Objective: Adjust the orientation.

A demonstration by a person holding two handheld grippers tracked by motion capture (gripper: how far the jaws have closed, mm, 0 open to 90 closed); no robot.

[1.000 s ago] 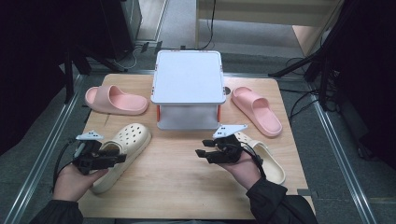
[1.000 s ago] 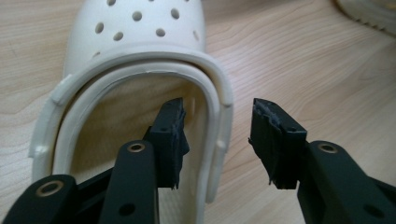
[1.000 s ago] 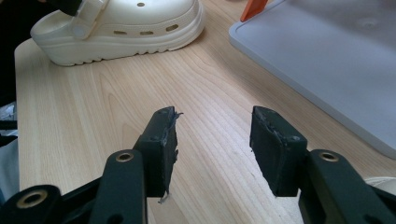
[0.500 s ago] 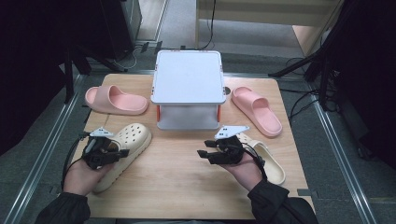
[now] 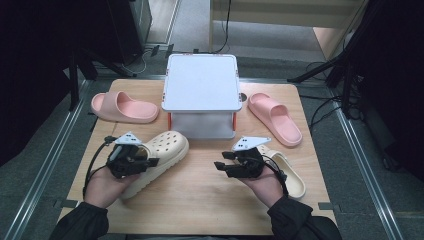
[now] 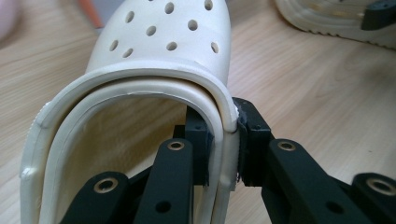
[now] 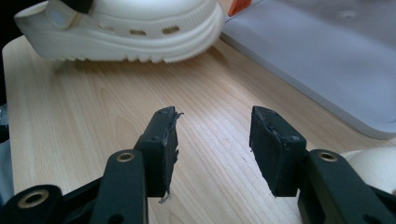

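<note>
A cream perforated clog [image 5: 157, 155] lies on the wooden table [image 5: 200, 195] at the left front. My left gripper [image 5: 142, 161] is shut on its collar rim [image 6: 226, 119], one jaw inside the opening and one outside. The clog's holed toe [image 6: 168, 32] points away from the camera. A second cream clog [image 5: 287, 172] lies at the right front, partly under the person's right hand. My right gripper [image 5: 222, 166] hovers just left of it, open and holding nothing [image 7: 212, 144]. In the right gripper view the first clog [image 7: 126, 28] lies ahead across bare wood.
A white-topped box [image 5: 201, 95] stands at the table's middle back, its lid edge [image 7: 336, 60] close on the right gripper's right. One pink slide [image 5: 122, 107] lies at the back left, another [image 5: 275, 117] at the back right. Metal rails flank the table.
My left gripper has moved right along the clog to its collar and closed on the rim. The right gripper has shifted slightly right and stays open.
</note>
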